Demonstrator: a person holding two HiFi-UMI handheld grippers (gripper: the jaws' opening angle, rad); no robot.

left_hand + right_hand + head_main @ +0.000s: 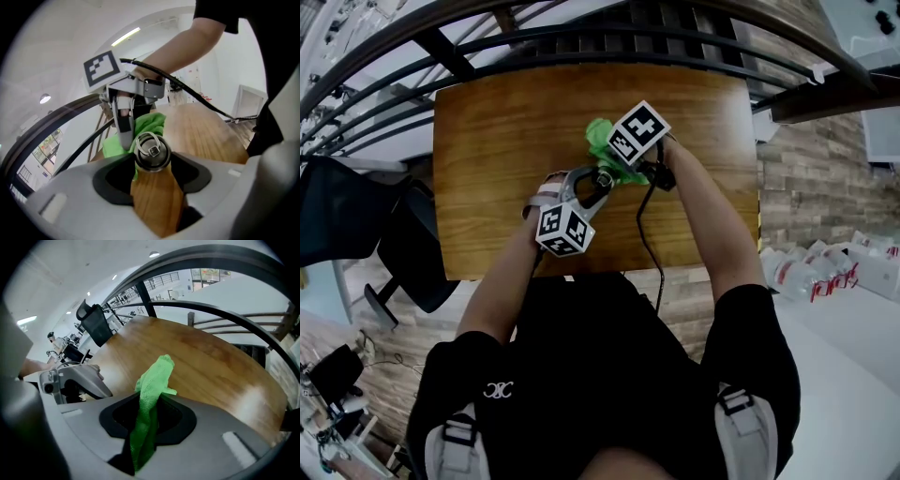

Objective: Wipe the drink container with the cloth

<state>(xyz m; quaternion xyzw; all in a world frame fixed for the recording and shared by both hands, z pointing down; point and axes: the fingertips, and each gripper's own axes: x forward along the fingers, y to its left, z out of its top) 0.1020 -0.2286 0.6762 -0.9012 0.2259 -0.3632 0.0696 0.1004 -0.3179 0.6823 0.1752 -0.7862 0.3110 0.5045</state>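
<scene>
Left hand-held gripper (151,161) clamps container (155,201); right gripper view shows cloth (151,394).

The brown rectangular wooden table (502,131) stands in front of the person; the dark curved metal railing (581,42) runs behind its far edge; the black chair (408,248) sits off its left side. Over the table's middle, the left gripper (154,163) is nearer the person and the right gripper (150,405) just beyond it, to the right. The silver metal-capped drink bottle (152,151) sits clamped between the left gripper's jaws; the green fabric cloth (157,376) is pinched between the right gripper's jaws, just behind the bottle's cap.
</scene>
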